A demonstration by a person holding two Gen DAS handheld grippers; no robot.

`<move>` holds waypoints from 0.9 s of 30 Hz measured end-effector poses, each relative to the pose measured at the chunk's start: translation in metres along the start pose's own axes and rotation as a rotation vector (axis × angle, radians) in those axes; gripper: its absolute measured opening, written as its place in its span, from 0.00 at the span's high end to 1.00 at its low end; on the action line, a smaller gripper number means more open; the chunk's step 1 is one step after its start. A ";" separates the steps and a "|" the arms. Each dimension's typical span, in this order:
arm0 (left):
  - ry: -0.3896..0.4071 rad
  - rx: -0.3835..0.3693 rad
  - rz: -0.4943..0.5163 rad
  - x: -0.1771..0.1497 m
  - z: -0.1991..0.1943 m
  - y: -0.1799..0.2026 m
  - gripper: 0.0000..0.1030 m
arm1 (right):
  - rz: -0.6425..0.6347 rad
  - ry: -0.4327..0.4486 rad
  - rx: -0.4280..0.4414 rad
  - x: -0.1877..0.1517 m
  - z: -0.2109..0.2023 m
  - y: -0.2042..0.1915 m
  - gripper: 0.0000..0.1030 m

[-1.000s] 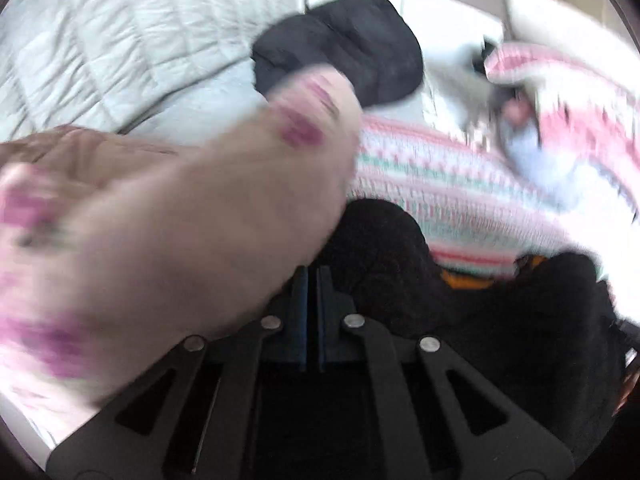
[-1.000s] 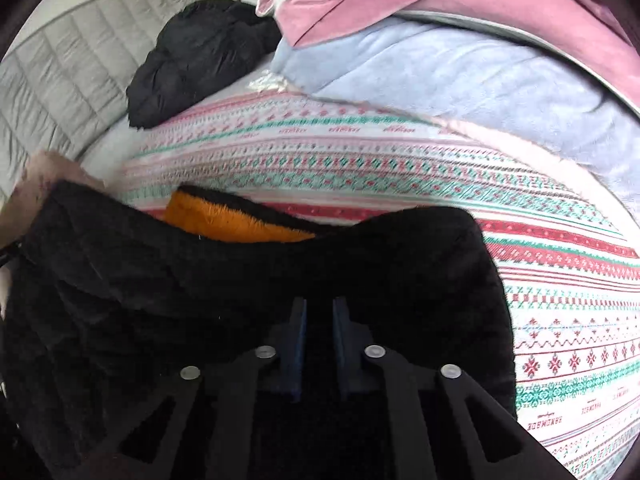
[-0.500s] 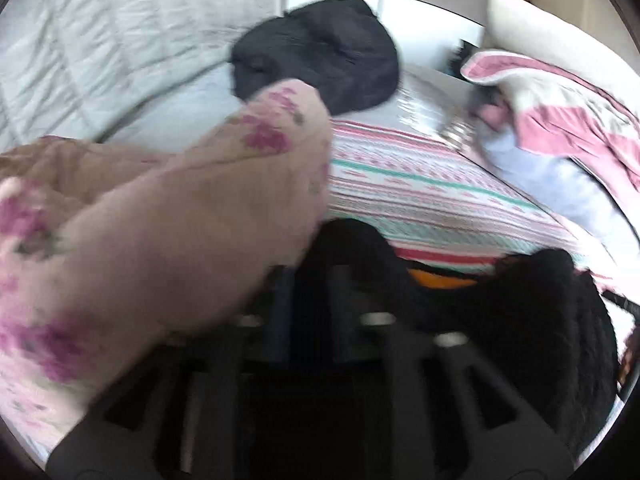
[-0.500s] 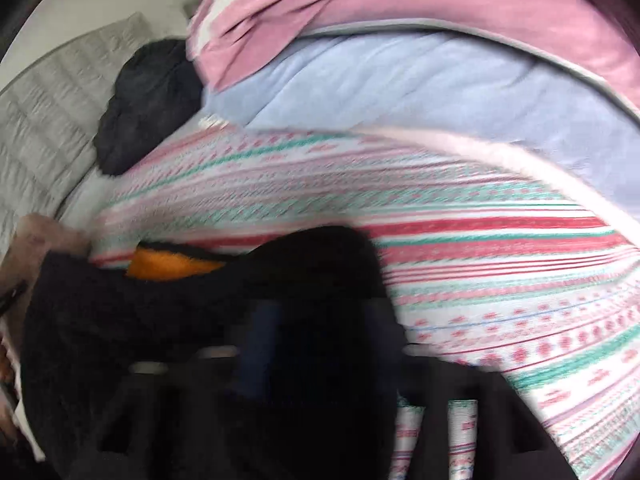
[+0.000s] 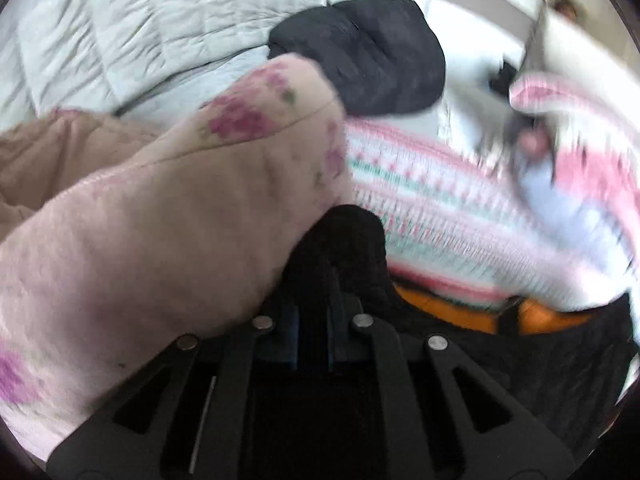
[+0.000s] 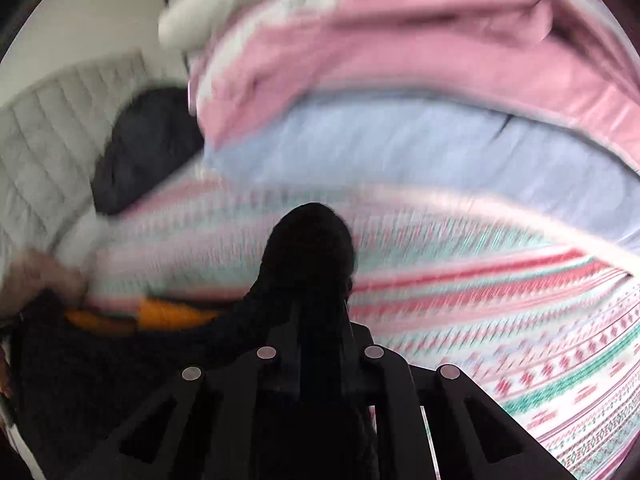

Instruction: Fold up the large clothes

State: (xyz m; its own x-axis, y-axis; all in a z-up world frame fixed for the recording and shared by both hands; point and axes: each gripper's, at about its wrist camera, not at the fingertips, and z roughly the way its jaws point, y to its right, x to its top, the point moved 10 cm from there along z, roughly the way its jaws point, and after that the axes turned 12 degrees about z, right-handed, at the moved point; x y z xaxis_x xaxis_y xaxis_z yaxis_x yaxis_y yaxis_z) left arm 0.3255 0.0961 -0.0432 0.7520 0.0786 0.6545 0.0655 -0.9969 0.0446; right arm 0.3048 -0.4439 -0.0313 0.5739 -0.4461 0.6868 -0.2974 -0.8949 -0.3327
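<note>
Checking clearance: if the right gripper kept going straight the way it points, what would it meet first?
Probably the striped blanket. The right gripper is shut on a fold of the black garment, which it carries along; the blanket lies right beyond that, though blur hides depth.

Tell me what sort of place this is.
Most likely a bedroom. The black fleece garment lies on a bed spread with a red, green and white patterned blanket, with a grey quilted padded headboard behind and piled pink and pale blue bedding.

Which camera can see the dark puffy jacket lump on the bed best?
The left wrist camera. There the dark jacket sits whole near the top, sharp enough to show its puffy folds. In the right wrist camera, the jacket is blurred and partly hidden behind the pink blanket.
</note>
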 end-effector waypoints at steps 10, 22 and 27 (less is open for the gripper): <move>-0.067 0.237 0.179 -0.027 0.043 0.015 0.89 | -0.016 -0.159 -0.167 -0.044 0.085 0.023 0.88; -0.027 0.078 0.143 -0.021 0.000 0.026 0.70 | 0.137 -0.125 -0.069 -0.028 0.013 0.026 0.50; 0.121 -0.005 0.161 -0.017 -0.066 0.065 0.49 | 0.105 -0.120 0.003 -0.053 -0.040 0.005 0.38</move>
State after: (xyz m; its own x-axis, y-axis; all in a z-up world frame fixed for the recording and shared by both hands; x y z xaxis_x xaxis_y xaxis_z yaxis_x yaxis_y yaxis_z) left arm 0.2740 0.0289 -0.0017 0.6683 -0.0836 0.7392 -0.0533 -0.9965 -0.0645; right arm 0.2429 -0.4246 -0.0436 0.6266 -0.5356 0.5661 -0.3586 -0.8431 -0.4008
